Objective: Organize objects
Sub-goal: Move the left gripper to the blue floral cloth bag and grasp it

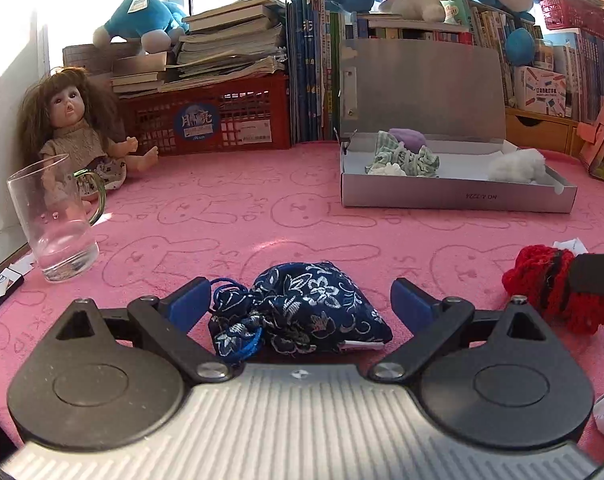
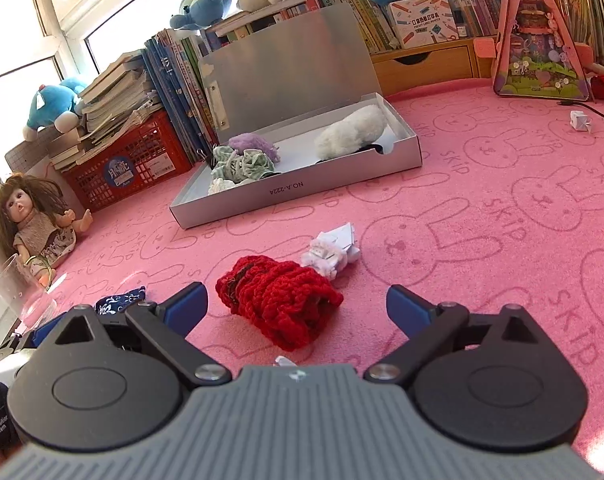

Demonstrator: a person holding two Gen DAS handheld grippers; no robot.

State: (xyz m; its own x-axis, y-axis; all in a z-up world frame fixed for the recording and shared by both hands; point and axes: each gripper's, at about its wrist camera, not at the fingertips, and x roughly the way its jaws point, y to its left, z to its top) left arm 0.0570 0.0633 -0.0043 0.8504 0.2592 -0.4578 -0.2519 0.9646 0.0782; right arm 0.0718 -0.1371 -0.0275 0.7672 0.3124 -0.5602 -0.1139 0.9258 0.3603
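A dark blue floral drawstring pouch point(image 1: 302, 308) lies on the pink mat between the open fingers of my left gripper point(image 1: 302, 300); the blue pads stand apart from it on both sides. A red knitted piece point(image 2: 278, 300) lies on the mat between the open fingers of my right gripper point(image 2: 298, 306), untouched; it also shows in the left wrist view point(image 1: 549, 284). A crumpled white paper item point(image 2: 333, 252) lies just beyond it. An open silver box point(image 2: 302, 196) holds green striped cloth, a purple tuft and a white fluffy piece point(image 2: 351, 132).
A glass mug point(image 1: 54, 220) stands at the left edge, near a doll point(image 1: 74, 128). A red crate point(image 1: 214, 120), stacked books and plush toys line the back. A pink toy package point(image 2: 541, 40) and small paper bits point(image 2: 579, 120) lie at the right.
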